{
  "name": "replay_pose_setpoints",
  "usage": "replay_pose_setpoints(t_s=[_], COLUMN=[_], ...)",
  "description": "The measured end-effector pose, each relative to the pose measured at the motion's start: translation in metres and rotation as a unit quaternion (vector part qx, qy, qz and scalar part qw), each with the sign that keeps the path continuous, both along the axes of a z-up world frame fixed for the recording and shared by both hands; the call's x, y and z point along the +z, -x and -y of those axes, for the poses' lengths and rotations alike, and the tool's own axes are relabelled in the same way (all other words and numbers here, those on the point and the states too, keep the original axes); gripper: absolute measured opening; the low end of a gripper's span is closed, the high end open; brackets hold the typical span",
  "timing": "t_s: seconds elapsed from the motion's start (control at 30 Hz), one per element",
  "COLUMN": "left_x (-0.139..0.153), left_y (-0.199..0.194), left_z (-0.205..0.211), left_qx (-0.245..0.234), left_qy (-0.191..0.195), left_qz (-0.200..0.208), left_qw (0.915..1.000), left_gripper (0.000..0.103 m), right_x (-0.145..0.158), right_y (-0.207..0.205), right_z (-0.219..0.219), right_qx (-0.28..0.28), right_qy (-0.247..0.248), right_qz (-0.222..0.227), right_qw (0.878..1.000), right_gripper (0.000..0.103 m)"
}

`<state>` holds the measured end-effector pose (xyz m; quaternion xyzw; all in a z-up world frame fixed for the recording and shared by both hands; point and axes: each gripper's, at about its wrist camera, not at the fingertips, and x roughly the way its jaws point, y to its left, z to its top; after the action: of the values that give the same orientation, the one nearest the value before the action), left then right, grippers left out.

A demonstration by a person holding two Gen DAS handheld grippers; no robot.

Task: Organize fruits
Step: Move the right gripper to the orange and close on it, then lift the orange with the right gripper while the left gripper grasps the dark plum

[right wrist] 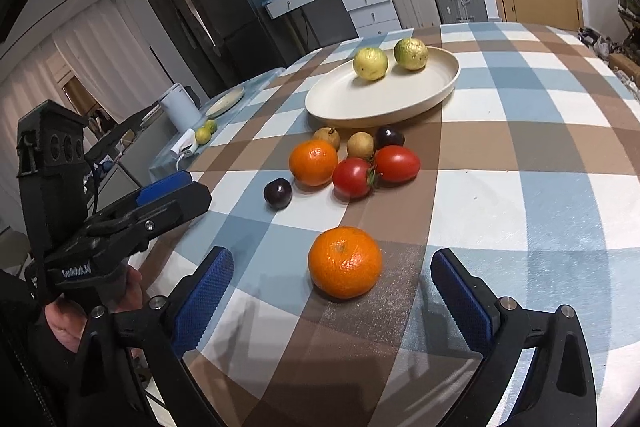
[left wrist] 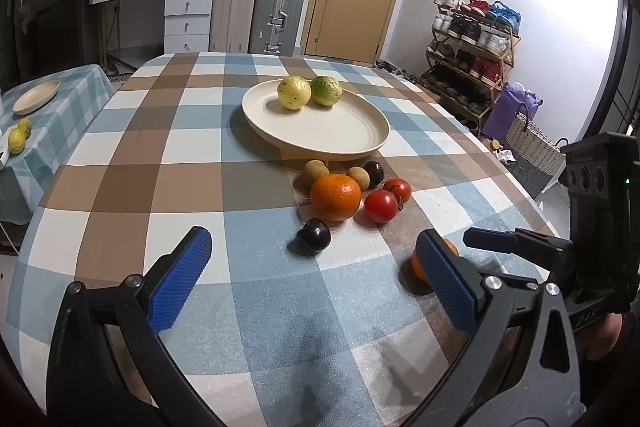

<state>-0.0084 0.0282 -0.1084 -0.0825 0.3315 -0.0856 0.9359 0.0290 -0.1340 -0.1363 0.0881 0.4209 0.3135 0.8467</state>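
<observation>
A cream plate (left wrist: 320, 135) (right wrist: 360, 107) on the checked table holds a yellow guava (left wrist: 294, 93) (right wrist: 370, 63) and a green guava (left wrist: 327, 91) (right wrist: 411, 54). In front of it lie an orange (left wrist: 335, 197) (right wrist: 313, 163), two tomatoes (left wrist: 381, 206) (right wrist: 352, 177), two brown longans (left wrist: 316, 171) (right wrist: 360, 145) and two dark plums (left wrist: 314, 235) (right wrist: 277, 193). A second orange (right wrist: 345, 262) (left wrist: 416, 263) lies between the fingers of my open right gripper (right wrist: 332, 291), untouched. My left gripper (left wrist: 312, 275) is open and empty, just short of the near plum.
A side table (left wrist: 72, 107) at the left carries a small plate (left wrist: 36, 97) and two limes (left wrist: 18, 137). Suitcases (left wrist: 276, 13), drawers and a door stand behind the table; a shoe rack (left wrist: 472, 43) and a basket (left wrist: 528, 151) stand at the right.
</observation>
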Motion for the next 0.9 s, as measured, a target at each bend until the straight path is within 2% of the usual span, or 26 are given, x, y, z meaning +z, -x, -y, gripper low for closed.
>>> replay_pose_setpoints(t_s=[0.07,0.17,0.23,0.3,0.47,0.5,0.53,0.9], left_x=[-0.001,-0.004,-0.006,-0.007,-0.009,-0.009,-0.010,-0.013], left_y=[-0.001,-0.003,-0.005,-0.007,-0.011,-0.010,-0.011,-0.025], left_z=[0.001,0.000,-0.001,-0.003,-0.006,-0.005,-0.006,-0.009], left_qx=[0.000,0.001,0.003,0.005,0.008,0.008,0.009,0.011], left_qy=[0.000,0.002,0.002,0.003,0.002,0.002,0.002,0.003], left_qz=[-0.001,-0.006,-0.009,-0.011,-0.013,-0.013,-0.015,-0.036], left_qw=[1.0000,1.0000,0.9999,0.9999,0.9999,0.9999,0.9999,0.9993], left_gripper=[0.102,0.102,0.102,0.102,0.102,0.102,0.102,0.102], right_x=[-0.001,-0.003,-0.006,-0.007,-0.011,-0.012,-0.013,-0.011], right_y=[-0.002,-0.005,-0.006,-0.006,-0.007,-0.008,-0.009,-0.009], right_z=[-0.001,-0.005,-0.007,-0.008,-0.009,-0.008,-0.006,0.003], right_qx=[0.003,0.008,0.013,0.012,0.010,0.008,0.005,-0.003], right_qy=[-0.003,0.000,0.003,0.008,0.014,0.016,0.014,-0.011], right_qz=[-0.003,-0.010,-0.017,-0.019,-0.023,-0.024,-0.028,-0.025], right_qw=[1.000,1.000,1.000,1.000,1.000,1.000,1.000,1.000], right_gripper=[0.100,0.092,0.079,0.076,0.055,0.047,0.043,0.041])
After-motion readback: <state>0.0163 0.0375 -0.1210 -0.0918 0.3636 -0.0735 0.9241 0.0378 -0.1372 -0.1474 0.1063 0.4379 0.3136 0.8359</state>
